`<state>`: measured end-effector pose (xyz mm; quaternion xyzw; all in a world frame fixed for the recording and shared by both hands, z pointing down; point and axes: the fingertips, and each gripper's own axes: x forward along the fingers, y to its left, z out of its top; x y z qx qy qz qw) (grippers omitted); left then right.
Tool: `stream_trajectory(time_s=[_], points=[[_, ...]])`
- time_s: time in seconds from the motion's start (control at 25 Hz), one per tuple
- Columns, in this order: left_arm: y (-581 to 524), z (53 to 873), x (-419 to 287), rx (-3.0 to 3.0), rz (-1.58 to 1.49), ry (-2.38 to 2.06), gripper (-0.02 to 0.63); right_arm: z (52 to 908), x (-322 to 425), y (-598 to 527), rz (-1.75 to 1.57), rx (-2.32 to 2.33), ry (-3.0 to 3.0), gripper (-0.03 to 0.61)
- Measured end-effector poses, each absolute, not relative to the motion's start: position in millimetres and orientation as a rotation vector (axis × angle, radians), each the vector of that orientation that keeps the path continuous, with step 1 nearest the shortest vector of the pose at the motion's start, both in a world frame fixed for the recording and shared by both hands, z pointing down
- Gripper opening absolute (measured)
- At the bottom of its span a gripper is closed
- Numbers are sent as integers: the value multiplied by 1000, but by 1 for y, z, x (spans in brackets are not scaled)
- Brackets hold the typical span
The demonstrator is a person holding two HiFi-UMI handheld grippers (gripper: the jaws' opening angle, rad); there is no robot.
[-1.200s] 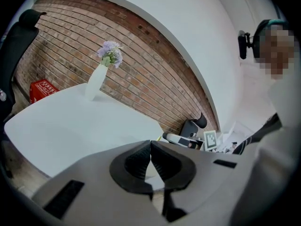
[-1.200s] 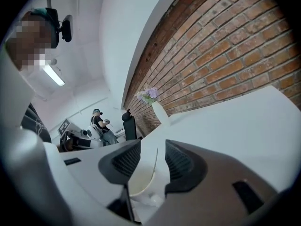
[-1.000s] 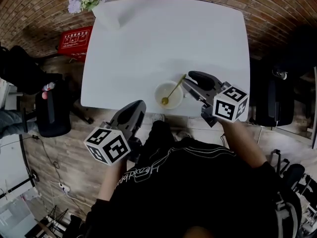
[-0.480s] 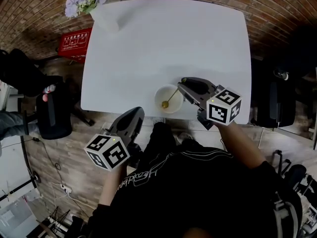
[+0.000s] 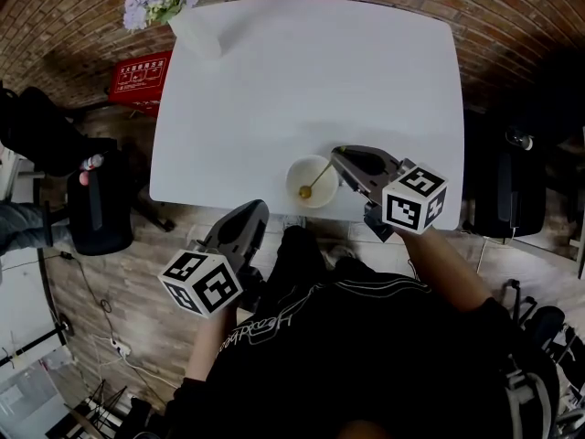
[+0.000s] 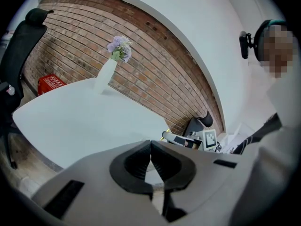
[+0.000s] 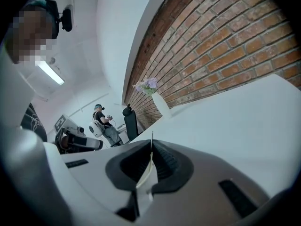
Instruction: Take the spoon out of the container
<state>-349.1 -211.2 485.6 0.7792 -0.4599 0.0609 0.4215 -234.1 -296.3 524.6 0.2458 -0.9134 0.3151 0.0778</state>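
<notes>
A white bowl (image 5: 294, 173) stands near the front edge of the white table (image 5: 302, 71), with a gold spoon (image 5: 309, 186) lying in it, handle slanting up to the right. My right gripper (image 5: 340, 156) sits at the bowl's right rim, its jaws closing onto the handle tip. In the right gripper view the thin handle (image 7: 148, 169) is pinched between the pads of that gripper (image 7: 151, 142). My left gripper (image 5: 256, 207) hangs off the table's front edge over the floor, shut with nothing in it; its jaws (image 6: 150, 142) meet at the tips.
A white vase of purple flowers (image 5: 187, 26) stands at the table's far left corner. A red crate (image 5: 137, 76) and a black chair (image 5: 96, 204) are on the floor to the left. A brick wall runs behind the table.
My right gripper moved left to the bowl's rim and closed on the spoon handle. The left gripper drifted slightly, still shut.
</notes>
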Motion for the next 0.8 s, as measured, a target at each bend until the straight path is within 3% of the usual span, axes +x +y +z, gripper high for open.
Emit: stream_trajectory(time_s=[0.8], points=[[-176,460,-323,1990,91,-1197,5,469,-219,-283,843,792,-2854,0]])
